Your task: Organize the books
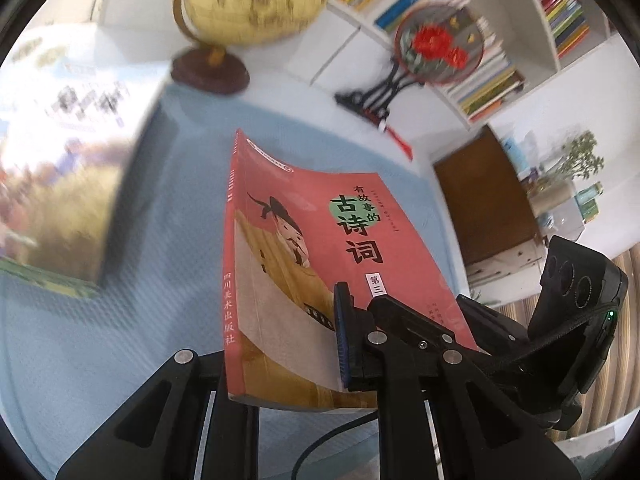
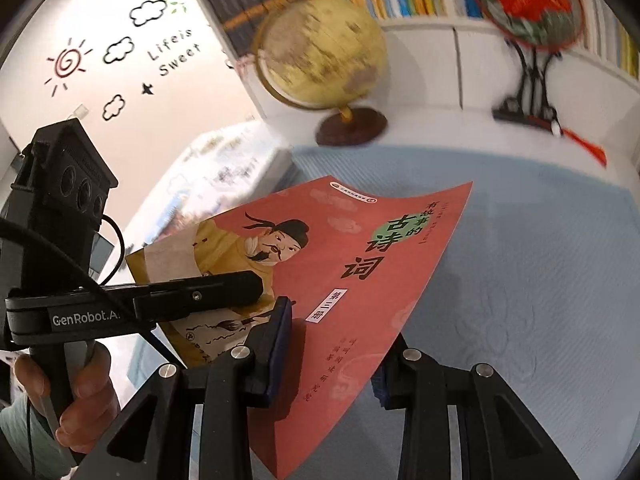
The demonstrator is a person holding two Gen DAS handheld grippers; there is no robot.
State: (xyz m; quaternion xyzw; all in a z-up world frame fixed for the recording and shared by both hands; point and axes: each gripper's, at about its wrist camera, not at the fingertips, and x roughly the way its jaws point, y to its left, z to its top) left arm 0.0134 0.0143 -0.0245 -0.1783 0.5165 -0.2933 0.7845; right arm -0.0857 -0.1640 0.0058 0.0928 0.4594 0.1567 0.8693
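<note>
Left hand-held gripper [image 1: 280, 360]: clamped on lower edge of red paperback book with robed-figure cover [image 1: 304, 248]. Right hand-held gripper [image 2: 332, 356]: pinching same book. Book raised above pale blue quilted desk [image 2: 540, 260], near yellow globe [image 2: 324, 52]. Step: lift and carry. Next: align spine to white bookshelf [image 1: 532, 36], keeping both grips firm.

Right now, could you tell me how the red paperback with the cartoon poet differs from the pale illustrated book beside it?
The red paperback is held off the light blue mat by the left gripper and right gripper, while the pale illustrated book lies on the mat, untouched. The paperback's cover is mostly red; the pale book shows a grassy scene. The pale book looks thicker. Both show their front covers.
</note>
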